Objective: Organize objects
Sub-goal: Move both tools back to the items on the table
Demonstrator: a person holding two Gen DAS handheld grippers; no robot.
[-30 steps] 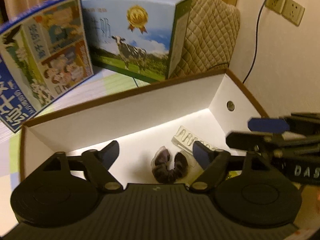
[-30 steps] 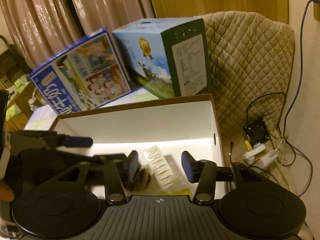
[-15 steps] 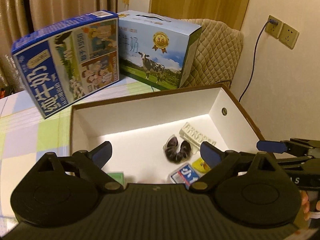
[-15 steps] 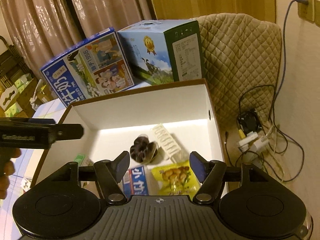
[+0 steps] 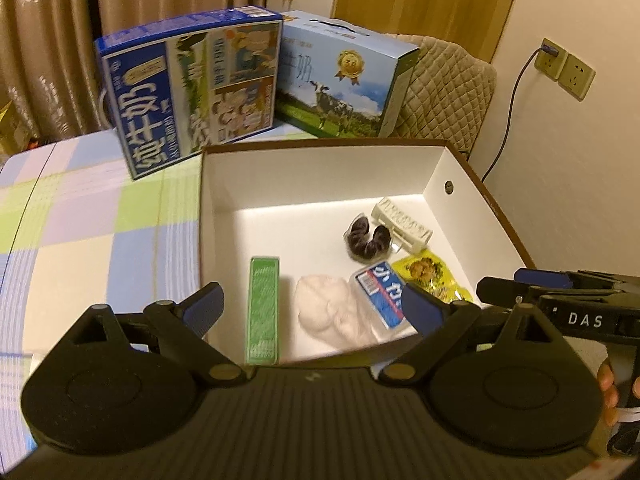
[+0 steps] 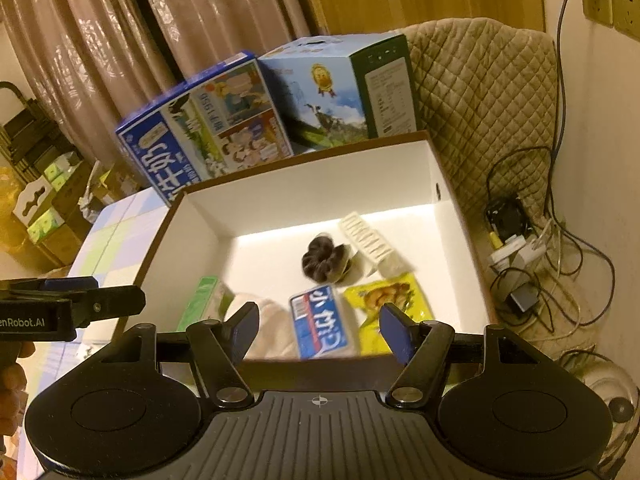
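Your left gripper and right gripper both spread apart, empty, hovering at near rim of box. Green carton, white cloth, blue packet, yellow snack, dark scrunchie, white strip all inside box — looks sorted, nothing left to grab.

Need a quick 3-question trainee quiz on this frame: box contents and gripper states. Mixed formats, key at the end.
1. True or false: the green carton lies inside the white box.
2. What touches the dark scrunchie? A) cream comb-like item B) green carton C) nothing
3. Fill in: the left gripper and right gripper are both ____ and empty.

Key: 1 true; 2 A; 3 open.
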